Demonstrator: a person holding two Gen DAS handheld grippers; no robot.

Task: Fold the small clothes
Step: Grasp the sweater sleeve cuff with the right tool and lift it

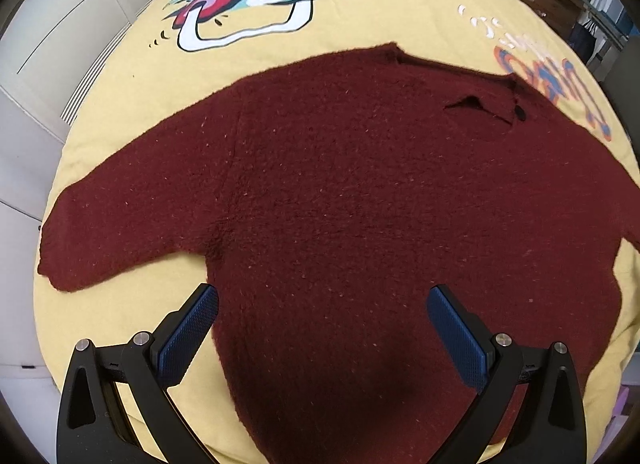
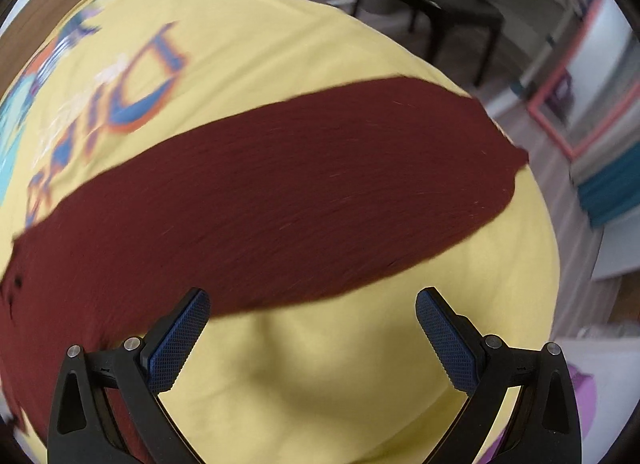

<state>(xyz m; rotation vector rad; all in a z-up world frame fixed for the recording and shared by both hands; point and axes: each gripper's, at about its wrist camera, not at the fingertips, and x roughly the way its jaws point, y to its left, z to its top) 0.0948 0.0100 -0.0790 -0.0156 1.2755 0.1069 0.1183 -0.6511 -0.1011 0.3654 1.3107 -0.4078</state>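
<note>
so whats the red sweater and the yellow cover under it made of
Sweater: looks like a fuzzy knit, wool or fleece-like; matte, nappy surface with pale flecks. Yellow cover: seemingly smooth woven cotton-type cloth, matte, with a flat printed cartoon and soft creases.

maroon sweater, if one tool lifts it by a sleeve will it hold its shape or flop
Likely flop: the maroon sweater lies limp and flat on the yellow bedspread, following its surface. Its fuzzy knit should give the ribbed blue pads good grip, so slipping seems unlikely. The right sleeve looks thick, so the hanging body may drag and stretch it.
</note>
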